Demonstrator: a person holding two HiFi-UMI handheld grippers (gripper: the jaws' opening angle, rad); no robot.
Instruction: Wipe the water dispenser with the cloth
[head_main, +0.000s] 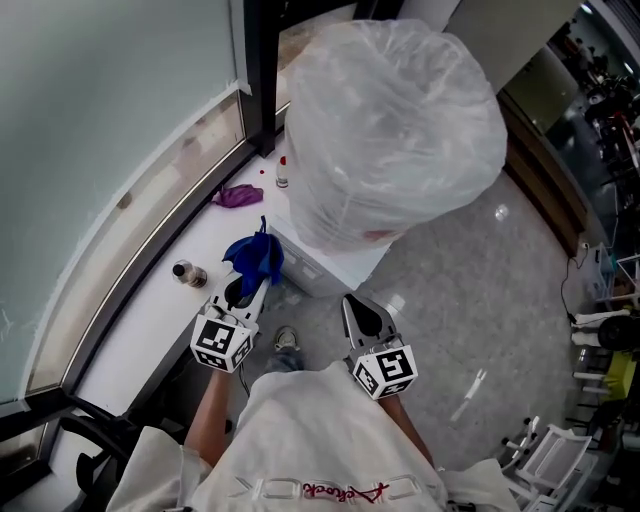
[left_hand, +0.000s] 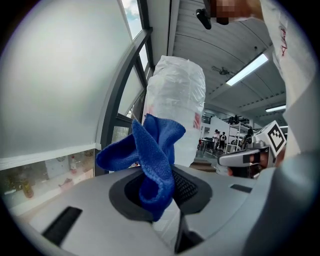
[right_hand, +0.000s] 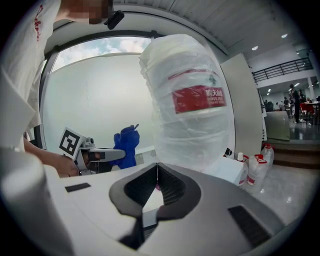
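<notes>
The water dispenser (head_main: 335, 268) is a white cabinet, and its big bottle (head_main: 392, 125) is wrapped in clear plastic. A blue cloth (head_main: 256, 256) sticks up from my left gripper (head_main: 247, 284), which is shut on it just left of the cabinet's near corner. In the left gripper view the cloth (left_hand: 155, 160) bunches out of the jaws, with the wrapped bottle (left_hand: 175, 110) behind it. My right gripper (head_main: 363, 318) is shut with nothing in it, a little in front of the dispenser. The right gripper view has its tips (right_hand: 157, 172) touching below the bottle (right_hand: 192, 110).
A white window ledge (head_main: 150, 320) runs along the curved glass on the left. On it lie a purple rag (head_main: 238, 195), a small bottle (head_main: 282, 172) and a dark jar (head_main: 188, 272). Red-capped bottles (right_hand: 257, 167) stand beside the dispenser. Speckled floor (head_main: 480, 300) spreads to the right.
</notes>
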